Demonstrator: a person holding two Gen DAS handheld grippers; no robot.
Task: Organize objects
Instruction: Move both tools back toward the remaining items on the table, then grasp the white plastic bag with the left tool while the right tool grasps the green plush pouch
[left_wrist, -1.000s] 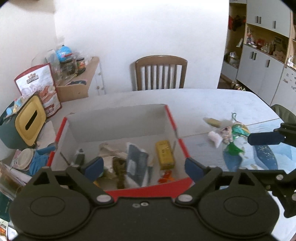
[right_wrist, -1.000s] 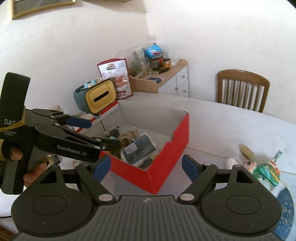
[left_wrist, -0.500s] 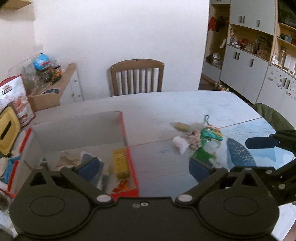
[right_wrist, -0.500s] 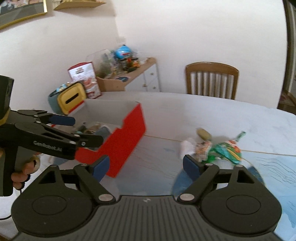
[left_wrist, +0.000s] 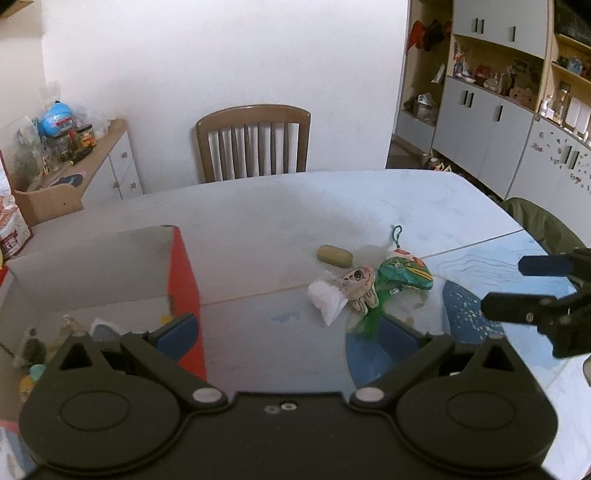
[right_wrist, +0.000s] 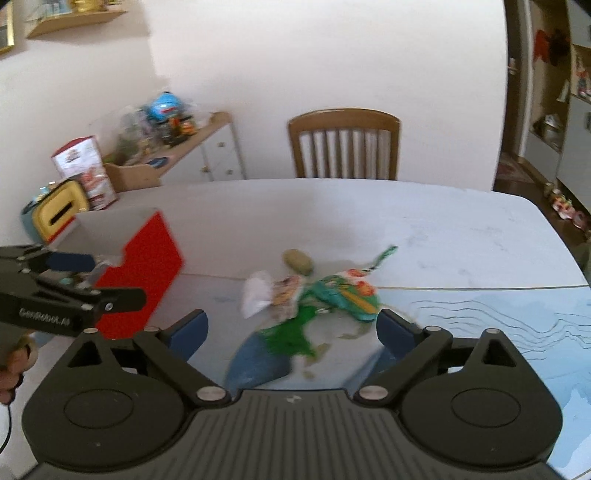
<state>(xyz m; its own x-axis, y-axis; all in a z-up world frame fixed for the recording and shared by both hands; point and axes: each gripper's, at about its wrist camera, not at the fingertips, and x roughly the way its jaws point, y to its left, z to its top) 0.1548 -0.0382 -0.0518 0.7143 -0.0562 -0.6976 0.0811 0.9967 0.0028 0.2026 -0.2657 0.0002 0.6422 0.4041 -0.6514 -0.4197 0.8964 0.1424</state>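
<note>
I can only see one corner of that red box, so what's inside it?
The red box holds a jumble of small things: something white, something yellowish, something dark. What they are is unclear, since the left gripper and the box wall hide the rest.

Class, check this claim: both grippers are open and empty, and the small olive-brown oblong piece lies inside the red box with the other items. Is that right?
One detail is wrong. The olive-brown piece lies on the table, outside the red box, beside the pile of toys; the left wrist view shows it. Both the left gripper and the right gripper are open and empty.
</note>
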